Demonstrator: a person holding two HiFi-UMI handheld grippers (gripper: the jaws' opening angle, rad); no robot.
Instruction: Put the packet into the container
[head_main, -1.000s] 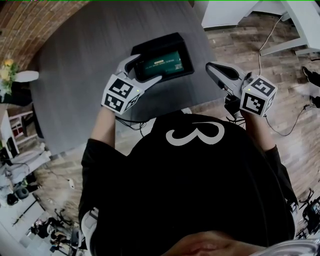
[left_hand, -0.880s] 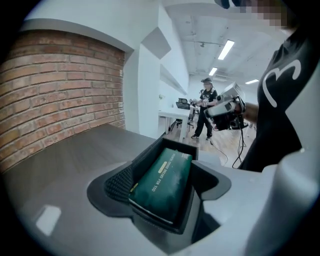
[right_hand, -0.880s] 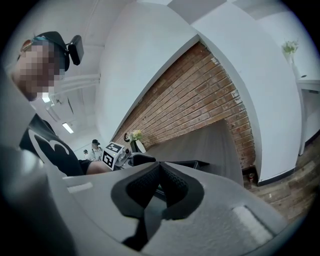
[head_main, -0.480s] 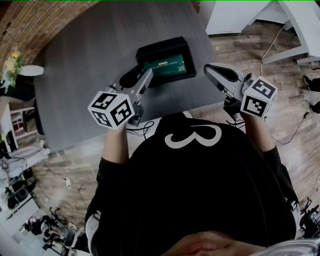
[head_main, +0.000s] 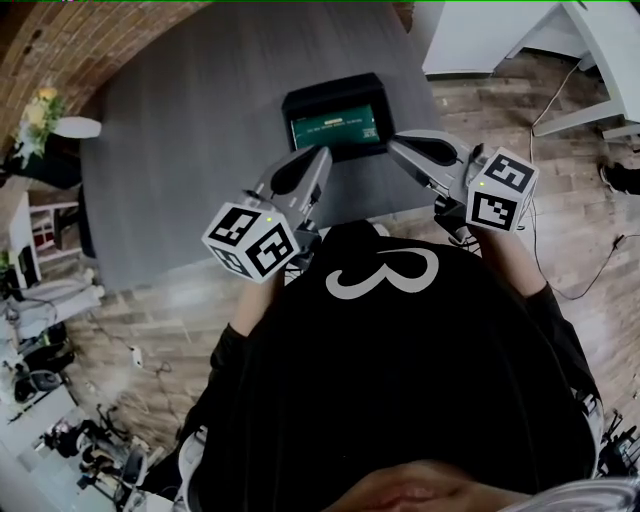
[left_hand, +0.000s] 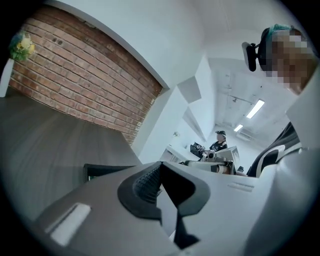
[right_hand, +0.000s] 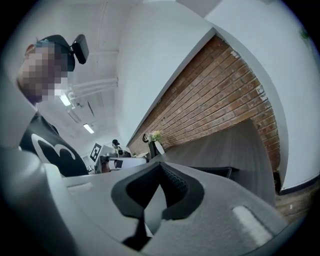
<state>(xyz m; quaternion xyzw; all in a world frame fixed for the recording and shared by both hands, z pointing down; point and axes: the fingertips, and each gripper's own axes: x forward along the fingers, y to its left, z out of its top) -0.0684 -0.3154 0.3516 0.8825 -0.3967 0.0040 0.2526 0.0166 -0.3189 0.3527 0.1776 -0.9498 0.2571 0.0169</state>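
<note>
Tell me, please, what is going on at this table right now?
A person holds a gripper in each hand over the near edge of the grey table. The green packet lies inside the black container. The left gripper and the right gripper both have their jaws together with nothing between them, and both sit short of the container, touching neither it nor the packet.

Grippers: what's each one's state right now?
Left gripper: closed, holding nothing.
Right gripper: closed, holding nothing.
</note>
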